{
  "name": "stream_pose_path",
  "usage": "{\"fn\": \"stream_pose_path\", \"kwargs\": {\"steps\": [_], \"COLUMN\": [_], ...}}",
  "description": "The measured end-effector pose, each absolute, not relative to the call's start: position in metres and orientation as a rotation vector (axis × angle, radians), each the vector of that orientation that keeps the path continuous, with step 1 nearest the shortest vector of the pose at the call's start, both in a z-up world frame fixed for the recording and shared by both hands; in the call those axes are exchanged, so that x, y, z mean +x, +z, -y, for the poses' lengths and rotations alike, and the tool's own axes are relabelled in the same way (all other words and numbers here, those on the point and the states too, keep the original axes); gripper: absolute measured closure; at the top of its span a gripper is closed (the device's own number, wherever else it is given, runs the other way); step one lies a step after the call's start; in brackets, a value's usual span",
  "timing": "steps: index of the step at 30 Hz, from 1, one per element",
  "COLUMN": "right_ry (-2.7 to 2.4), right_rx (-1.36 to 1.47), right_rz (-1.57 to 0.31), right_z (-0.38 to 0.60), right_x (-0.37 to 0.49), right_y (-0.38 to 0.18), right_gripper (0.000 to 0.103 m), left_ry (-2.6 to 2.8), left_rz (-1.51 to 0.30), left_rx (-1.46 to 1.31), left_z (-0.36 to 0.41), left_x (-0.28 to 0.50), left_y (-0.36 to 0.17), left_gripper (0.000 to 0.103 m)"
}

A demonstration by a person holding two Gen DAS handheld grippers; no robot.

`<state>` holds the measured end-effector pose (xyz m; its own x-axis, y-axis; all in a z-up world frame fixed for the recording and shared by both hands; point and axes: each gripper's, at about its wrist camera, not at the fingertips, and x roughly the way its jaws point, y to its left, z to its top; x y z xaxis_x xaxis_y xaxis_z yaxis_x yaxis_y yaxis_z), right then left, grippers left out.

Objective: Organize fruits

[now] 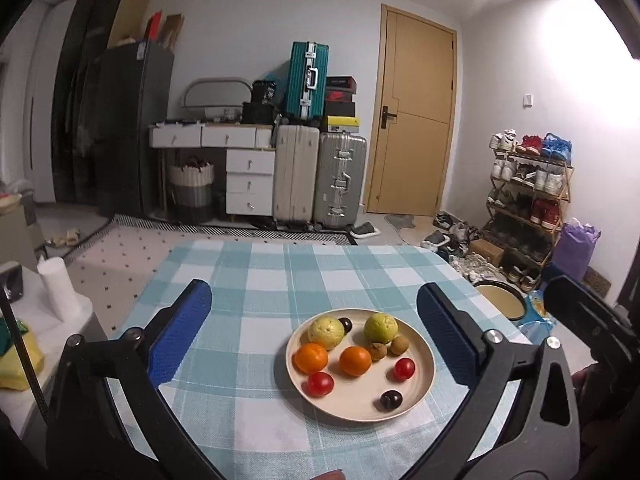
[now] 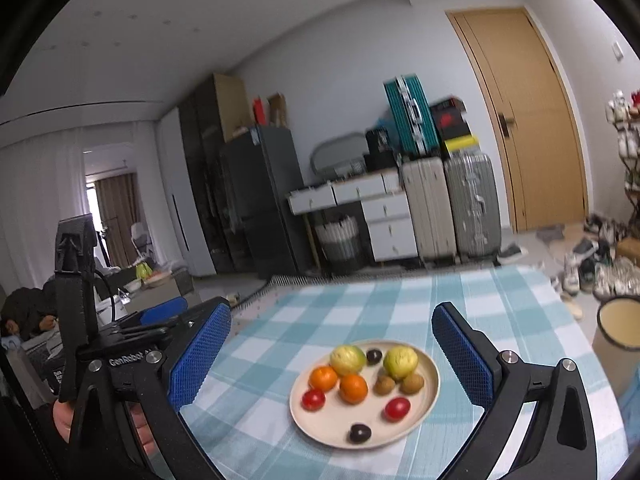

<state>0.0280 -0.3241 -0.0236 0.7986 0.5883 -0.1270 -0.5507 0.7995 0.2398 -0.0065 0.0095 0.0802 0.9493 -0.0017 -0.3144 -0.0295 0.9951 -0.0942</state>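
We start with our left gripper (image 1: 314, 332): its blue-padded jaws stand spread as wide as they go, with nothing between them, framing the plate from the lower half of the frame. Our right gripper (image 2: 332, 356) is the same, jaws fully apart and empty, held above the near edge of the checked tablecloth (image 2: 280, 320).

The cream plate (image 1: 416, 392) sits on the cloth in the lower centre of both views, and every fruit lies on it. Two yellow-green guavas (image 1: 326, 332) rest at the far rim, two oranges (image 1: 354, 361) in the middle, two brown longans (image 1: 399, 346) right of them, two red tomatoes (image 1: 320, 384) nearer us, and two dark grapes (image 1: 391, 400) at the near and far rims.

We judge the guavas and oranges firm and fairly heavy, best taken across their widest middle. The tomatoes and grapes look smooth, soft and apt to roll or burst, so they want a light pinch at the equator. The longans touch one another; separating them needs care.
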Motion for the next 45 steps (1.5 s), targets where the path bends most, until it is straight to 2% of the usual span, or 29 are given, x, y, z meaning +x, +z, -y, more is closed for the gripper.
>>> {"fn": "stream_pose_path", "kwargs": {"steps": [9, 15, 45], "right_ry": [0.582, 0.557, 0.465], "right_rx": [0.098, 0.063, 0.008], "right_rz": [-0.096, -0.064, -0.21], "right_z": [0.321, 0.321, 0.326], "right_x": [0.01, 0.001, 0.026], "right_y": [-0.028, -0.041, -0.102], "right_gripper": [0.0, 0.0, 0.0], "left_ry": [0.083, 0.106, 0.157], "left_rz": [-0.239, -0.287, -0.324], "left_rx": [-0.052, -0.047, -0.029], "left_z": [-0.003, -0.008, -0.016], "left_x": [-0.02, -0.016, 0.007], "left_y": [0.072, 0.049, -0.026], "left_gripper": [0.0, 0.0, 0.0]}}
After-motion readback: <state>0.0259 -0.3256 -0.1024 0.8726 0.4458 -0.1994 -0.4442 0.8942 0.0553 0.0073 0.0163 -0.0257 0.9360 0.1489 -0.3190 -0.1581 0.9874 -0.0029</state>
